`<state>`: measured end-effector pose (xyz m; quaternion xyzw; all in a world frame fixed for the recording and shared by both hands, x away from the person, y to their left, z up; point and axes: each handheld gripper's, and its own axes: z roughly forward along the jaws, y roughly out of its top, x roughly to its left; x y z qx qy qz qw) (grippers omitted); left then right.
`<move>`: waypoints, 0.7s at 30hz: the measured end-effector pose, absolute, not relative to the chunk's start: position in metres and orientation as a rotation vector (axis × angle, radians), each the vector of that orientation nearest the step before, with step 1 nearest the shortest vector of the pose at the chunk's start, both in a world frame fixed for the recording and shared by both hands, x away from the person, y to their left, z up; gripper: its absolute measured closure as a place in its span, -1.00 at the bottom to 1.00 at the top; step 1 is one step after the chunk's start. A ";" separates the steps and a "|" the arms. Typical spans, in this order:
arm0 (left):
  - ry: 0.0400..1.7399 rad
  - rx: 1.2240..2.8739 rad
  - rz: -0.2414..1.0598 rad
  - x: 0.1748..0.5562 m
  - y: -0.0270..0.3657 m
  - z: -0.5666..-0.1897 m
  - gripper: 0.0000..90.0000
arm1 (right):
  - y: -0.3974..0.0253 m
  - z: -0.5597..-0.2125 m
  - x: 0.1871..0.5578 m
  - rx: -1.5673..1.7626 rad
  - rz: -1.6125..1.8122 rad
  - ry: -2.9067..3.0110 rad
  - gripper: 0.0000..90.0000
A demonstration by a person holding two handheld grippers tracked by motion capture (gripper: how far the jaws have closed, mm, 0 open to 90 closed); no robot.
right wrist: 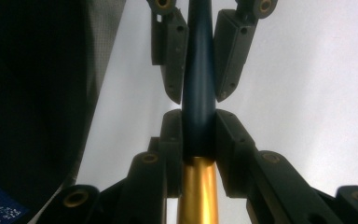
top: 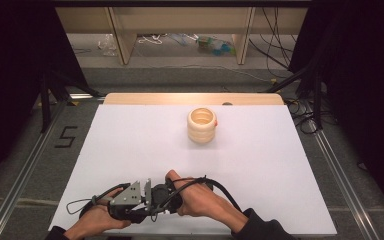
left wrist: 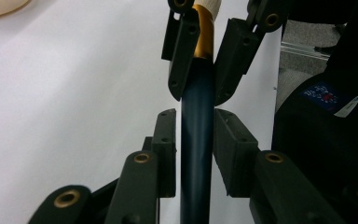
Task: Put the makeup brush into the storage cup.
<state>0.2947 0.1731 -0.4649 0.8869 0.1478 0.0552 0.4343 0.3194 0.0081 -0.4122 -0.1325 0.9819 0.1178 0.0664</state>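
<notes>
A brush with a dark blue handle [left wrist: 196, 177], a gold ferrule [right wrist: 196, 196] and a pale tip [left wrist: 208, 5] is held level between both grippers, just above the white table [top: 130, 145]. My left gripper [left wrist: 196, 126] is shut on the blue handle. Facing it tip to tip, my right gripper [right wrist: 198, 123] is shut where the handle meets the ferrule. In the high view the left gripper [top: 149, 199] and right gripper [top: 162, 197] meet near the table's front edge, each in a hand. A cream ribbed cup [top: 202, 125] stands upright at the back middle.
The white table sheet ends just in front of the hands. A wooden strip [top: 192, 98] runs along its far edge. Metal rails [top: 25, 170] flank the table on both sides, and cables and shelf legs [top: 122, 42] lie on the floor beyond.
</notes>
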 end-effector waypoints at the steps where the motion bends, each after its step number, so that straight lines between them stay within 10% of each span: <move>1: 0.367 2.208 0.139 0.295 0.173 -0.465 0.64 | 0.008 -0.412 0.319 -0.399 0.356 2.960 0.65; 21: 0.360 2.217 0.126 0.294 0.172 -0.464 0.69 | 0.007 -0.409 0.319 -0.449 0.322 2.939 0.65</move>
